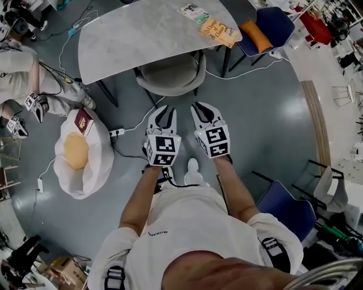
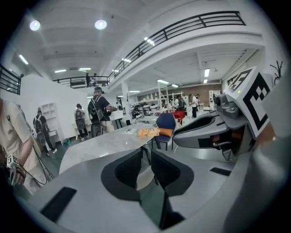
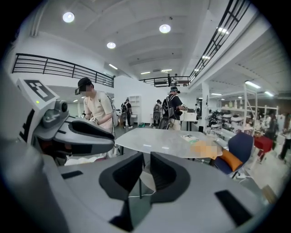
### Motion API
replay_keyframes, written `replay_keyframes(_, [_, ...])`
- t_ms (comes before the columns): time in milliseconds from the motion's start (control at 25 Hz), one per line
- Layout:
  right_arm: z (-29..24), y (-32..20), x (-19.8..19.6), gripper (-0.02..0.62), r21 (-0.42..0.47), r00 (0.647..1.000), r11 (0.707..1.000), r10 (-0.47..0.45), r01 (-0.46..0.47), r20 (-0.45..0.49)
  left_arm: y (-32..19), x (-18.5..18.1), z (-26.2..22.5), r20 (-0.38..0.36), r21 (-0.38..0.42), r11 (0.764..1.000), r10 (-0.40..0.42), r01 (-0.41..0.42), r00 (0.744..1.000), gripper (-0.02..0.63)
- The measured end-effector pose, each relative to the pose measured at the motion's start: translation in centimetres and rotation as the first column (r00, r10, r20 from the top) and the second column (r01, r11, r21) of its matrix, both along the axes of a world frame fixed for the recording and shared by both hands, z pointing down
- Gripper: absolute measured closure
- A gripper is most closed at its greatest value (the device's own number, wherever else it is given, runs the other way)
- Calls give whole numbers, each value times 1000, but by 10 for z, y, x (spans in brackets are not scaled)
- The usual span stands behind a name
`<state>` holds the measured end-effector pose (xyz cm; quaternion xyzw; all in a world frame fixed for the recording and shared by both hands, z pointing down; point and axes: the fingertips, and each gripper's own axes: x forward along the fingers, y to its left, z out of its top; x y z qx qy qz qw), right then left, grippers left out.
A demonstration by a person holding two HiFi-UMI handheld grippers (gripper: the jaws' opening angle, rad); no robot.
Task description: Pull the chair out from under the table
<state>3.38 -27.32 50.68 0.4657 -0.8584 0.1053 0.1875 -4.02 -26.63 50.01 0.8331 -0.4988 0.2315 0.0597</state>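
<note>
The grey chair (image 1: 170,76) is tucked under the near edge of the pale marbled tabletop (image 1: 136,34). Its curved back faces the person and its seat is mostly hidden beneath the top. The left gripper (image 1: 164,115) and the right gripper (image 1: 205,113) are held side by side over the grey floor (image 1: 266,124), just near of the chair back and clear of it.

In the left gripper view the fingers (image 2: 129,170) stand a narrow gap apart with nothing between them, and part of the chair shows through the gap farther off. The right gripper view shows the same: the fingers (image 3: 166,175) are slightly parted and hold nothing, with the chair beyond them.

On the far right part of the tabletop lie an orange book (image 1: 219,32) and a magazine (image 1: 193,11). Beyond that corner stands a blue chair (image 1: 278,22) with an orange cushion (image 1: 255,35). To the left on the floor sits a white beanbag (image 1: 93,161) carrying a red book (image 1: 83,120). Another person (image 1: 17,73) is at the left edge.
</note>
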Motion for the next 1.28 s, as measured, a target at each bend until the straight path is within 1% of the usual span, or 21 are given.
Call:
replay_keyframes(120, [16,-6,2,513,-31,999,999,-32,31,-39,-7,2,13,39,-14,1000,13,-12,999,540])
replay_keyframes(240, [29,-11,-1,506,-45,995,997,-65,61,-81,-13,0,29,78,-33,999,28,-26,997,521])
replay_keyframes(320, [38,-14,-2,494,-42,983,994,-102,97,-149,-18,-1,39,108,-44,998,43,-38,993,512])
replay_keyframes(360, [43,-17,-1,491,-32,970,992,-125,121,-207,-21,-1,45,125,-51,998,54,-48,991,501])
replay_keyframes(400, [47,-20,-1,491,-15,950,989,-145,147,-278,-23,0,51,143,-60,996,67,-59,987,486])
replay_keyframes(480, [56,-24,-1,491,22,891,978,-181,209,-416,-27,0,61,183,-69,994,91,-80,979,479])
replay_keyframes(520, [61,-26,-1,489,29,862,970,-201,242,-466,-29,0,65,203,-71,994,101,-88,974,478])
replay_keyframes(560, [66,-27,-1,481,27,836,961,-226,276,-499,-31,0,70,222,-74,993,109,-95,969,476])
replay_keyframes(640, [78,-28,-3,475,6,796,940,-286,342,-534,-35,1,81,252,-91,990,126,-107,959,455])
replay_keyframes(760, [96,-26,0,432,-28,736,912,-348,409,-581,-37,3,92,293,-107,986,153,-127,944,443])
replay_keyframes(840, [105,-25,1,408,-44,681,894,-371,447,-631,-37,5,99,314,-125,981,180,-147,932,437])
replay_keyframes(880, [109,-24,2,408,-48,654,885,-378,463,-655,-37,6,103,324,-138,978,196,-159,925,434])
replay_keyframes(960, [116,-24,2,405,-60,618,871,-393,488,-681,-37,8,110,354,-153,971,227,-184,907,423])
replay_keyframes(1080, [127,-26,0,396,-88,586,853,-424,514,-691,-40,10,117,412,-146,963,268,-228,871,400])
replay_keyframes(1120, [131,-27,-1,392,-99,575,846,-437,524,-692,-42,11,119,437,-141,959,282,-244,854,397])
replay_keyframes(1200, [138,-29,-3,364,-119,556,832,-461,542,-692,-45,11,125,494,-136,952,305,-274,814,379])
replay_keyframes(1280, [145,-34,-3,357,-130,536,823,-471,553,-700,-49,11,133,536,-135,946,320,-295,781,373])
